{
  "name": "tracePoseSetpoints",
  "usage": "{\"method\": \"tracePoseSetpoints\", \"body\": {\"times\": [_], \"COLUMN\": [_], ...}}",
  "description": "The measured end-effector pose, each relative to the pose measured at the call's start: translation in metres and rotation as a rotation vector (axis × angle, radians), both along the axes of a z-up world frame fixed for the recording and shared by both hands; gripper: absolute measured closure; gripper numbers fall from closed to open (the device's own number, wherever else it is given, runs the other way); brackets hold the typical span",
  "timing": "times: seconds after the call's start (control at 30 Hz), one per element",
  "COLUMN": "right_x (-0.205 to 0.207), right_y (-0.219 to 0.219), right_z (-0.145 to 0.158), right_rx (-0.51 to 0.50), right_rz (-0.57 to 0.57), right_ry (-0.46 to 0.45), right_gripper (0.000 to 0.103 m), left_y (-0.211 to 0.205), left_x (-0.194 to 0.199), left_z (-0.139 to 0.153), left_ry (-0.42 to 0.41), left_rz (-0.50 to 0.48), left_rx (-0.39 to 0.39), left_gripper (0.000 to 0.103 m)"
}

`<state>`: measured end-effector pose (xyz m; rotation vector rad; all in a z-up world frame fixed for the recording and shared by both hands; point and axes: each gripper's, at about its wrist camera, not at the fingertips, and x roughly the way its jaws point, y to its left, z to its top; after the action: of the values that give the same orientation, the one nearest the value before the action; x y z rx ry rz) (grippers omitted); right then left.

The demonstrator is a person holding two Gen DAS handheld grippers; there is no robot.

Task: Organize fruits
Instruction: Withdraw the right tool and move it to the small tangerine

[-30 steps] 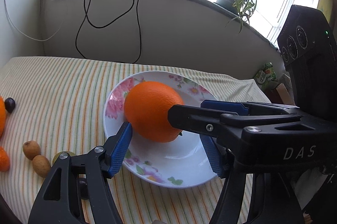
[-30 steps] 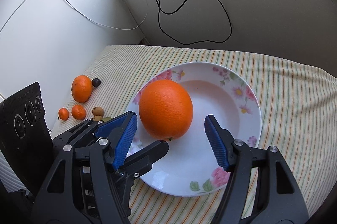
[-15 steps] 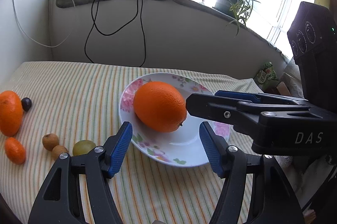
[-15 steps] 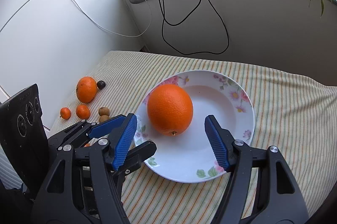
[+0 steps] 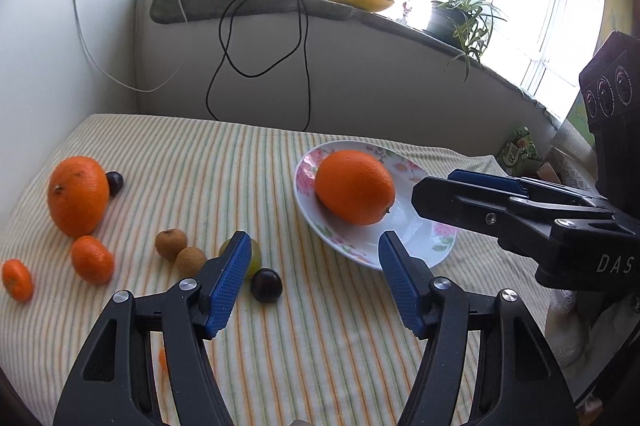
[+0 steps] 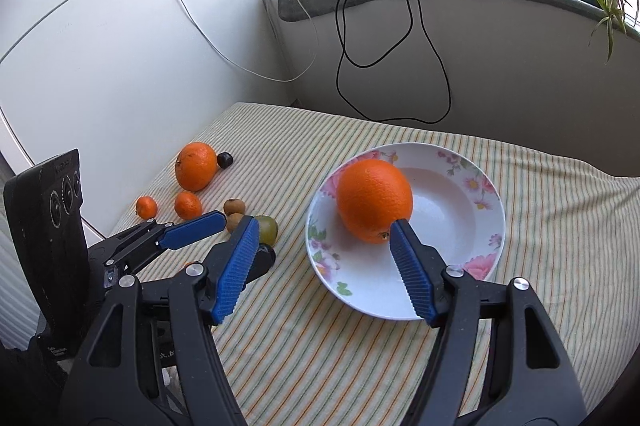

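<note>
A: How do the left tongs (image 5: pixel 312 276) stand?

B: Parted about halfway, blue pads facing each other with nothing between them and touching nothing. Only the striped cloth of the table (image 5: pixel 328 346) shows through the gap.

A: And the right tongs (image 6: pixel 324 258)?

B: Also parted, a similar width, and empty. From their own camera the tip of the right-hand pad overlaps the big orange (image 6: pixel 374 200) in the floral plate (image 6: pixel 480 202), but I can't be sure it touches; from the left camera those tongs sit just to the right of the orange with a sliver of plate between, so apart seems likelier.

A: Where is that orange relative to the left tongs?

B: Ahead of them and to the right, lying on the near-left side of the plate, well beyond the pad tips.

A: The rest of the fruit?

B: On the cloth to the left of both tongs. A dark plum (image 5: pixel 266 284) lies just beyond the left pad of the left tongs, a green fruit (image 5: pixel 254 258) partly behind that pad, and two brown fruits (image 5: pixel 178 250) just left of it. Further left are two small tangerines (image 5: pixel 92 264), then a second orange (image 5: pixel 78 196) with another dark plum (image 5: pixel 114 183) touching its far side.
</note>
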<state>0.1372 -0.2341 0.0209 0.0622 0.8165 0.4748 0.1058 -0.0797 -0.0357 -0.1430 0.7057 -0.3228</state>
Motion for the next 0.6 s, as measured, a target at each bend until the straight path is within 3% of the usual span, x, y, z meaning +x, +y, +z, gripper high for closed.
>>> {"method": "tracePoseSetpoints", "body": {"times": [0.33,0.6], "right_x": [-0.025,-0.044], "right_y": [0.03,0.074], "right_z": [0.0,-0.019], "right_rx": [-0.023,-0.068], "right_rz": [0.056,0.162], "right_ry": [-0.051,-0.059], "right_gripper": [0.032,0.033], "left_y": [0.052,0.105], "left_x": [-0.023,-0.044], "left_z": [0.004,-0.002], "left_ry": [-0.033,-0.035], "left_rz": [0.11,0.217], "left_rx": [0.016,0.074], "left_gripper": [0.037,0.037]}}
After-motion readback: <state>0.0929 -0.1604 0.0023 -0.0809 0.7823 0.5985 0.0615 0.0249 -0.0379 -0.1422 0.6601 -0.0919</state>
